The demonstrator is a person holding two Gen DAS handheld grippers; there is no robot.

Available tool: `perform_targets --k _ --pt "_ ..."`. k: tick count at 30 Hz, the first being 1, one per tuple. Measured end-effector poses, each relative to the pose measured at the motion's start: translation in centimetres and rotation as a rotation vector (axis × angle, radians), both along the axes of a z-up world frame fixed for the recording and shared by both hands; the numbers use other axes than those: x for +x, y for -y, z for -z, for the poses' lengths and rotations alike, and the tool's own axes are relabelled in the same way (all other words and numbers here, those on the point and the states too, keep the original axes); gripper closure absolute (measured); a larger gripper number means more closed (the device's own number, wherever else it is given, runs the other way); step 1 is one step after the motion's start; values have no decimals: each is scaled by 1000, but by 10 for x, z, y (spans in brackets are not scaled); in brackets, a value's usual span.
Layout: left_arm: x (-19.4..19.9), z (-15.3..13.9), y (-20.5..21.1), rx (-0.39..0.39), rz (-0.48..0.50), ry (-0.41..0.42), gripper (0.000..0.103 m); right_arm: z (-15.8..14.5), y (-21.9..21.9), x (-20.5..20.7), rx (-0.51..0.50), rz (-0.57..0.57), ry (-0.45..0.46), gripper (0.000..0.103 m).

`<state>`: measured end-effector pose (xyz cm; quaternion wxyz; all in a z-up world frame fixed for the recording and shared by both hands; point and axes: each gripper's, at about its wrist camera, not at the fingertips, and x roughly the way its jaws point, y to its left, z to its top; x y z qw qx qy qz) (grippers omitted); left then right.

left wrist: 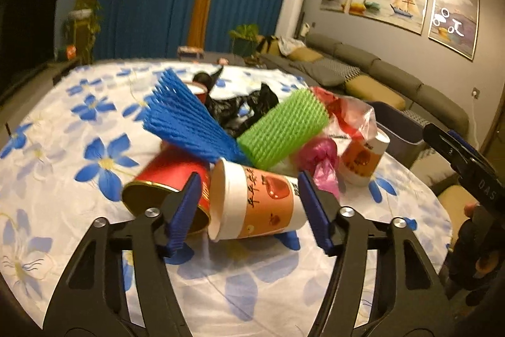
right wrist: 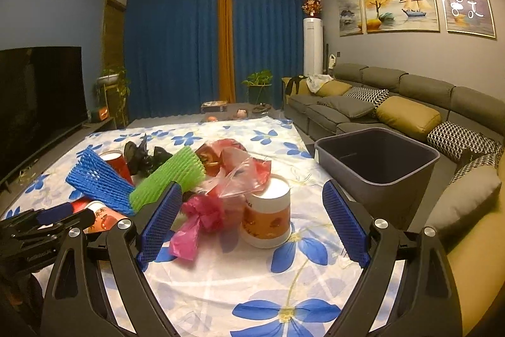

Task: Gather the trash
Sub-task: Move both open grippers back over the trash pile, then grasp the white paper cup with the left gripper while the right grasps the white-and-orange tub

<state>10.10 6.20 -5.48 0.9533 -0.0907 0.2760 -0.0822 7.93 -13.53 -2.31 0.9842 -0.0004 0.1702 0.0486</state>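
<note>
Now we are bracketing the tipped paper cup (left wrist: 255,204) on the flowered cloth (left wrist: 79,122) with the left gripper (left wrist: 249,213), its jaws half-wide and not yet pressing. The right gripper (right wrist: 252,223) is hanging wide and empty before the upright cup (right wrist: 266,215). Next, we judge, we should be closing on the cup and carrying it to the grey bin (right wrist: 378,160).

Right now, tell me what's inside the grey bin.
The grey bin stands beside the table with its mouth open. Its far inner walls show bare and dark, with no trash on them. The near rim hides the bottom, so whether anything lies there cannot be seen.
</note>
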Motion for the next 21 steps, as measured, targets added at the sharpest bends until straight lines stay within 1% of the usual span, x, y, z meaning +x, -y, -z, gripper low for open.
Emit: perform_targets --k 4,5,6,8,9,11,14,16,21 --pt "7 6 2 -3 23 -33 50 3 0 3 2 -4 -12 15" --pt "8 7 2 -10 30 -40 56 4 0 4 4 -6 -14 15" --pt "10 9 1 -29 43 -55 59 4 1 4 4 -6 -14 15" --pt "13 12 0 -50 57 -74 67 5 0 5 -1 -5 -18 15" --pt "13 14 0 -52 62 -82 70 5 1 6 0 -5 -21 15" --pt "14 15 2 -57 76 -92 78 7 1 7 3 -4 -27 15" --pt "14 16 3 -81 102 -100 84 8 1 9 1 -2 -30 15" --pt "14 15 5 -100 126 -101 87 9 1 10 -1 -2 -34 15" --pt "12 12 12 -124 161 -87 96 13 4 14 -8 10 -42 15"
